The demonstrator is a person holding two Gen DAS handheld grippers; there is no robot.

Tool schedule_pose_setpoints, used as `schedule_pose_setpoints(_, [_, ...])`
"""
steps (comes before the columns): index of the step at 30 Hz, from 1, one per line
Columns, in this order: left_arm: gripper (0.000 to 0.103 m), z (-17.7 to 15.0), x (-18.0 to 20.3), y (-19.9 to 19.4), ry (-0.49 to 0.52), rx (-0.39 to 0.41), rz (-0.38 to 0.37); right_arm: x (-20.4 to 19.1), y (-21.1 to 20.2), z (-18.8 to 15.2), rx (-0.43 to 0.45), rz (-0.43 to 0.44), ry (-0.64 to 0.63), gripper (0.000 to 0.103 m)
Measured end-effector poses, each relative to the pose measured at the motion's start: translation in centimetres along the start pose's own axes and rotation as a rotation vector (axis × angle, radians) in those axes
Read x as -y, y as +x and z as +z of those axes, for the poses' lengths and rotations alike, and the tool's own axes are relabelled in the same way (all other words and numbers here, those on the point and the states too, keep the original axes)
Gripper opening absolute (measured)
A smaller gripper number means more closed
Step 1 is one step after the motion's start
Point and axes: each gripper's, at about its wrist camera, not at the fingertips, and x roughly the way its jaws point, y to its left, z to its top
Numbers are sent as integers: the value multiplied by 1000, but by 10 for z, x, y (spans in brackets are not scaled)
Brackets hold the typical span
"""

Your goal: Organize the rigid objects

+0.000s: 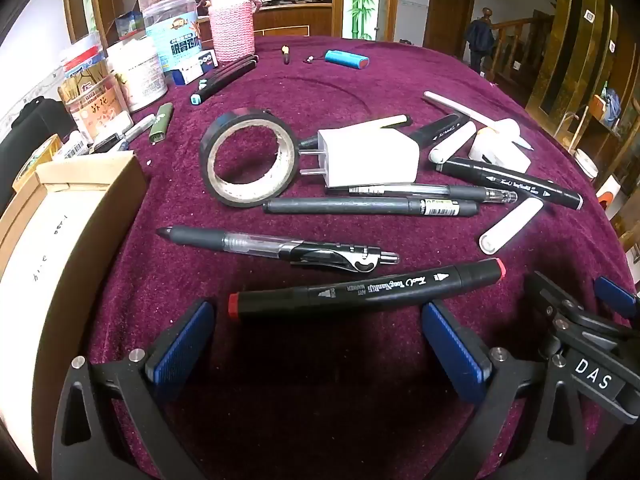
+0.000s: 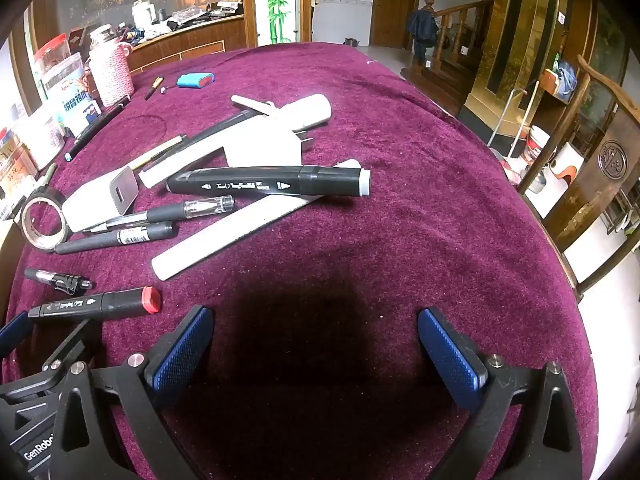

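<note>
Table [image 1: 400, 64] under maroon velvet cloth, cluttered.

Left wrist view, left to right:
- Open cardboard box [image 1: 86, 208] at left edge, white sheet with handwriting inside.
- Snack jars [image 1: 170, 28] and pink knit-sleeved bottle [image 1: 232, 28] along far left rim.
- Roll of black tape [image 1: 250, 158] lying flat, touching prongs of white plug adapter [image 1: 368, 158].
- Grey capped pen [image 1: 370, 206] and clear-capped gel pen [image 1: 424, 192] side by side just nearer than adapter.
- Retractable clip pen [image 1: 280, 246] nearer again, apart from both.
- Red-capped black marker [image 1: 366, 292] lying crosswise just beyond the fingertips, not gripped.
- Left claw [image 1: 320, 344] spread wide, blue pads [image 1: 184, 340] clear of marker, nothing held.
- Grey-capped black marker [image 1: 512, 182] far right, among white tubes.

Right wrist view, left to right:
- Red-capped marker [image 2: 100, 304] low left, beside left claw's edge.
- Grey-capped marker [image 2: 272, 182] resting across white ruler-like strip [image 2: 248, 224].
- Blue case [image 2: 196, 80] far back.
- Right claw [image 2: 316, 346] spread, empty, over bare cloth.
- Wooden chair [image 2: 592, 184] off table's right side.
</note>
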Motion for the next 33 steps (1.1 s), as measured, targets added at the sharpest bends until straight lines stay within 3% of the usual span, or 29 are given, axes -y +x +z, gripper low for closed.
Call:
schedule_pose_setpoints(22, [102,0,0,1,-1,1,0,0,-2,0,0,2,-3,102])
schedule_pose_setpoints(26, [103,-2,2,4,9,-1,-6,6,-1,4,-36,68,-57,102])
schedule_pose_setpoints(28, [102,-1,1,6,36,-26,-33,3,-2,1,-58,103,-67,102])
schedule_pose_setpoints(33, [102,3,0,6,90,-87,-68,-1,0,5,-90,78,-91,102])
